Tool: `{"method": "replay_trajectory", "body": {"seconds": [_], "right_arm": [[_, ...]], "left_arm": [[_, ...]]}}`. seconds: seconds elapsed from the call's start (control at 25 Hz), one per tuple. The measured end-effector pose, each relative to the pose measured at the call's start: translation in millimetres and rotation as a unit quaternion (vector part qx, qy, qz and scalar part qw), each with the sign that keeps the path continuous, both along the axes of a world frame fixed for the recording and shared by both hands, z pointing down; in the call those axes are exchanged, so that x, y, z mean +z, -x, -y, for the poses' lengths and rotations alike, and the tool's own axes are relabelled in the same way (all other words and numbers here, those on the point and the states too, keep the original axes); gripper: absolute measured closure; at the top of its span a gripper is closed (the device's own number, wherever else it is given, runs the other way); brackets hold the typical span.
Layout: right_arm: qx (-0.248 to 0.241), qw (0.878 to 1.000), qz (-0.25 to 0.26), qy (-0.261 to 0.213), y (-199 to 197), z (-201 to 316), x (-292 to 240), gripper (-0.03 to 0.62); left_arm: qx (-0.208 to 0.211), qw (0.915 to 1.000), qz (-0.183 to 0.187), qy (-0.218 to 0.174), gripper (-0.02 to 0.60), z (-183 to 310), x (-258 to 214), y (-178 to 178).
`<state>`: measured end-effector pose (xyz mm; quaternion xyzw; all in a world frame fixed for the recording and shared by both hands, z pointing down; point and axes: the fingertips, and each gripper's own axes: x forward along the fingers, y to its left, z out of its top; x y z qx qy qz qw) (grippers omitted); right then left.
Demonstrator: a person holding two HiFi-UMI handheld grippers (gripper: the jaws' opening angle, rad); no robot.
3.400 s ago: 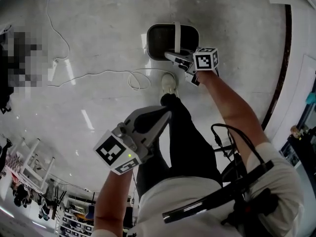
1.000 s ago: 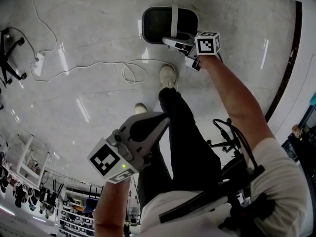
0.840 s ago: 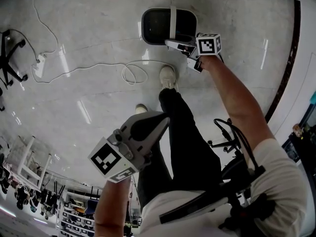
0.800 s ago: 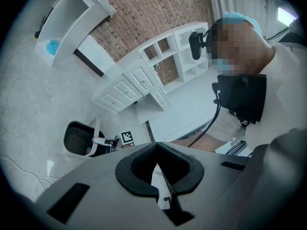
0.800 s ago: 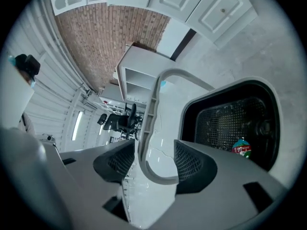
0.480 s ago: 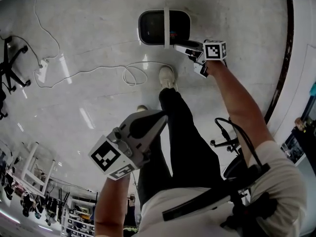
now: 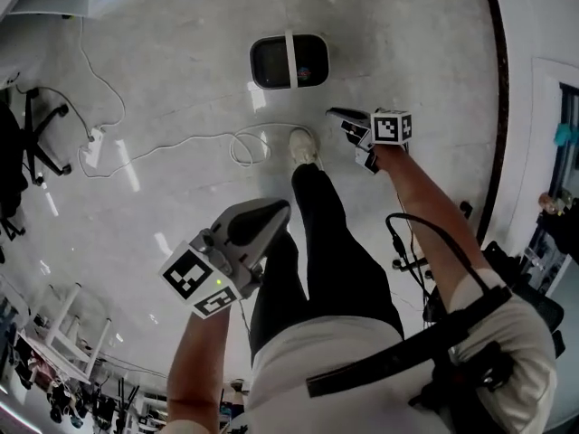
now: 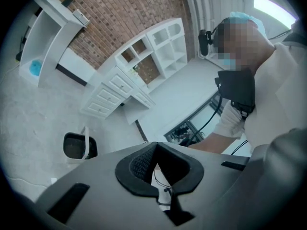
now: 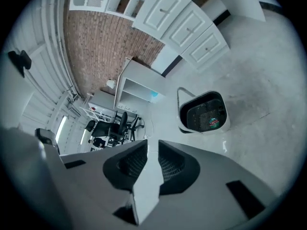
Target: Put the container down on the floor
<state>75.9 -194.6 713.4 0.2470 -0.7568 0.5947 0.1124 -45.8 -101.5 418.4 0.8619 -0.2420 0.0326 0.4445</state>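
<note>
White container (image 7: 271, 61) stands freed, right gripper (image 7: 336, 113) withdrawn (empty jaws closing; left gripper (image 7: 276, 208) clamped together)

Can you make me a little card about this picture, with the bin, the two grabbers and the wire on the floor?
container: upright on the floor, handle across its top, nothing holding it
right hand-held gripper: near the container, not touching it, jaws closing, nothing between them
left hand-held gripper: near the person's leg, jaws together, empty
cable: looped on the floor beside the shoe
</note>
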Motion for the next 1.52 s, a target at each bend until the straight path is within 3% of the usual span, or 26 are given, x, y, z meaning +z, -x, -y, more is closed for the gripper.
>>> {"method": "replay_trajectory", "body": {"seconds": [0.04, 0.12, 0.44, 0.64, 0.8, 0.96, 1.16, 1.52], "right_arm": [[0.0, 1.0, -0.009, -0.002, 0, -13, -22, 0.552], [-0.002, 1.0, -0.015, -0.011, 4, -35, -69, 0.571], [-0.051, 0.996, -0.009, -0.078, 55, -121, -230, 0.575], [-0.117, 0.983, -0.021, -0.138, 79, -145, -309, 0.576], [-0.12, 0.977, -0.015, -0.175, 97, -173, -366, 0.576], [-0.114, 0.972, -0.004, -0.205, 107, -195, -414, 0.576], [-0.129, 0.961, -0.002, -0.245, 123, -222, -459, 0.576], [-0.139, 0.943, -0.004, -0.304, 144, -256, -517, 0.577]], "left_arm": [[0.006, 1.0, -0.001, -0.005, 0.572, -10, -18, 3], [0.017, 0.9997, -0.003, -0.015, 0.572, -26, -53, 9], [0.051, 0.9977, 0.004, -0.045, 0.572, -94, -149, 30], [0.062, 0.9964, 0.006, -0.058, 0.572, -102, -189, 30], [0.067, 0.9956, -0.002, -0.066, 0.572, -128, -211, 38], [0.061, 0.9957, -0.014, -0.068, 0.572, -147, -229, 41], [0.043, 0.9954, -0.056, -0.066, 0.572, -160, -256, 46], [0.04, 0.9915, -0.01, -0.124, 0.572, -175, -275, 54]]}}
